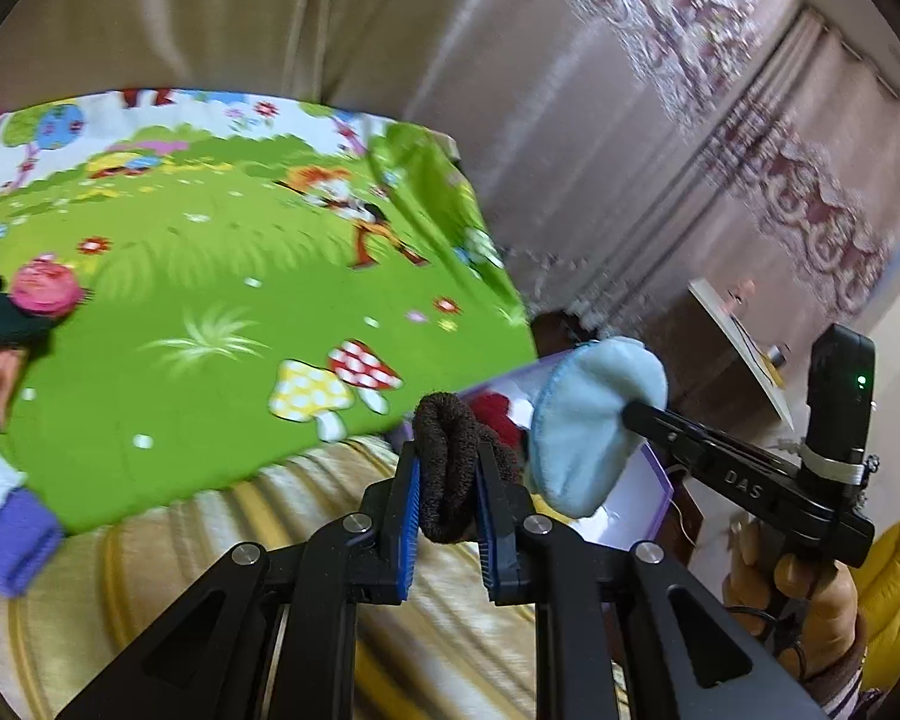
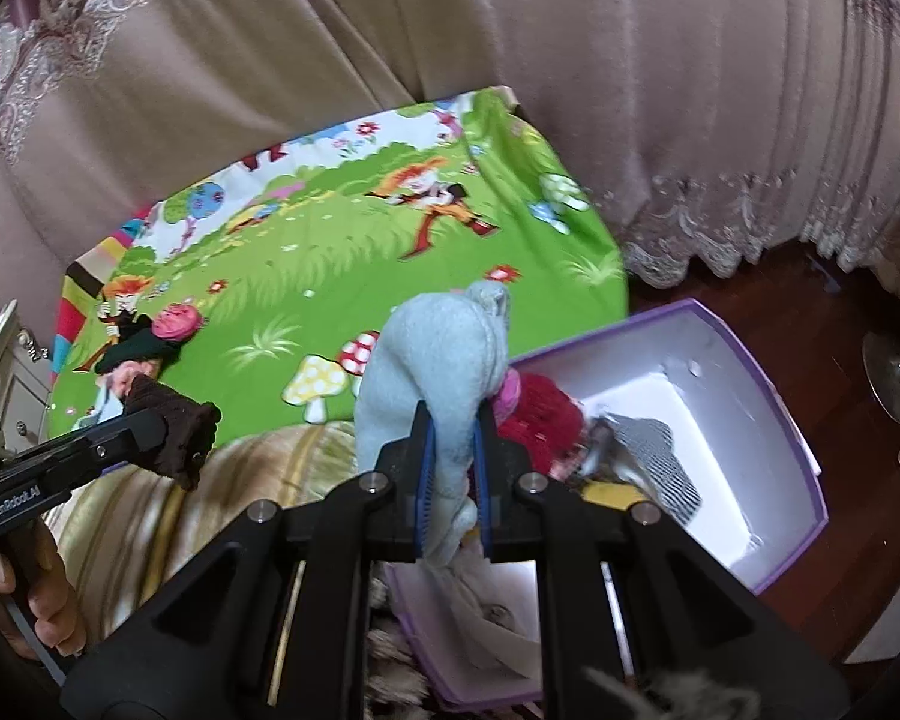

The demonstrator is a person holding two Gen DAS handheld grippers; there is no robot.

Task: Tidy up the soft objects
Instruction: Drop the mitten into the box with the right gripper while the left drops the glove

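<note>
My left gripper (image 1: 447, 474) is shut on a dark brown knit piece (image 1: 453, 456), held above the striped beige cushion; it also shows in the right wrist view (image 2: 174, 429). My right gripper (image 2: 453, 468) is shut on a light blue soft cloth (image 2: 438, 360), held over the near edge of a purple-rimmed white box (image 2: 768, 372); the cloth shows in the left wrist view (image 1: 588, 420). The box holds a red knit item (image 2: 540, 420) and a black-and-white checked cloth (image 2: 660, 456).
A green cartoon play mat (image 1: 210, 276) covers the surface. On it lie a pink knit ball with a dark green piece (image 1: 39, 291) and a white and purple cloth (image 1: 6, 522). Beige curtains (image 2: 570, 60) hang behind. Wooden floor lies right of the box.
</note>
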